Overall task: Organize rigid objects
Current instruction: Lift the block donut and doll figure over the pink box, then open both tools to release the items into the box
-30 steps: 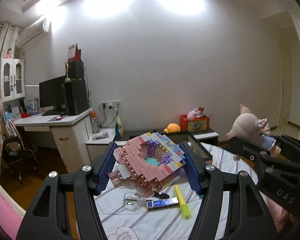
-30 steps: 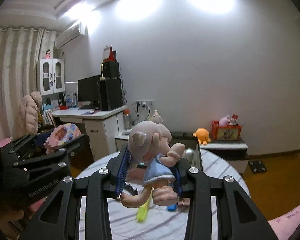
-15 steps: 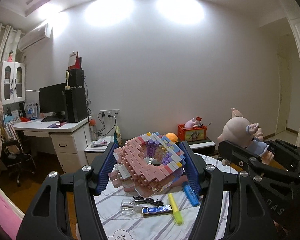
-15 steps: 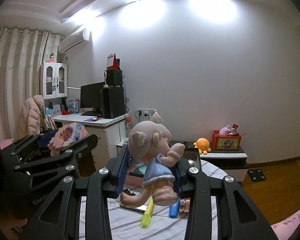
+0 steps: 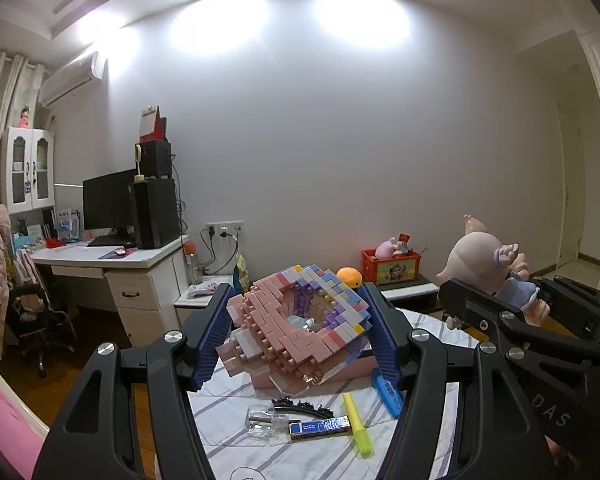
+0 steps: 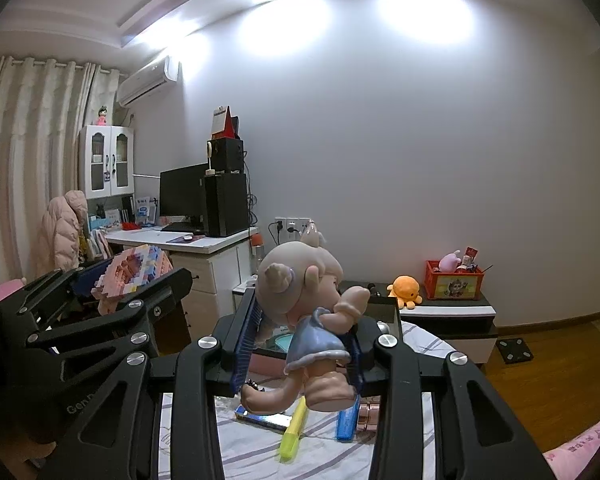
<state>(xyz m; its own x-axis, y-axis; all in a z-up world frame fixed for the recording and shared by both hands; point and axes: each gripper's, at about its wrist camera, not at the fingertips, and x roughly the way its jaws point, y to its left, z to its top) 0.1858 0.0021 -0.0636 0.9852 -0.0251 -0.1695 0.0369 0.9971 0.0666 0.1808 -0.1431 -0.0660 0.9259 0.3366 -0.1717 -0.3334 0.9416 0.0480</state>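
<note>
White walls and a bedroom desk form the background; below both grippers stands a round bench (image 5: 236, 400) under a white cloth with lilac stripes.

Left gripper (image 5: 298, 332): blue-padded fingers (image 5: 210, 340) set moderately wide and clamped on a pink and pastel toy-brick model with a hollow centre (image 5: 296, 328), carried clear above the bench.

Right gripper (image 6: 300, 350): fingers narrow, closed on a pale vinyl doll figurine in a blue dress (image 6: 308, 320), upright, head at 12 o'clock, feet at 6 o'clock, also off the surface.

On the cloth, at 6 o'clock from the brick model: a clear glass bottle (image 5: 264, 426), a black toothed hair clip (image 5: 300, 406), a blue rectangular lighter (image 5: 320, 427), a yellow highlighter (image 5: 358, 426) with its long axis running 12 to 6, and a blue pen-shaped item (image 5: 388, 390). A pink flat box (image 5: 352, 368) sits just behind them.

Judgement: both hands are loaded, so the coming move is a placement. The pink box lies directly under and beyond the left fingers, making the left hand the nearer to it; the right hand sits at 3 o'clock of it.
</note>
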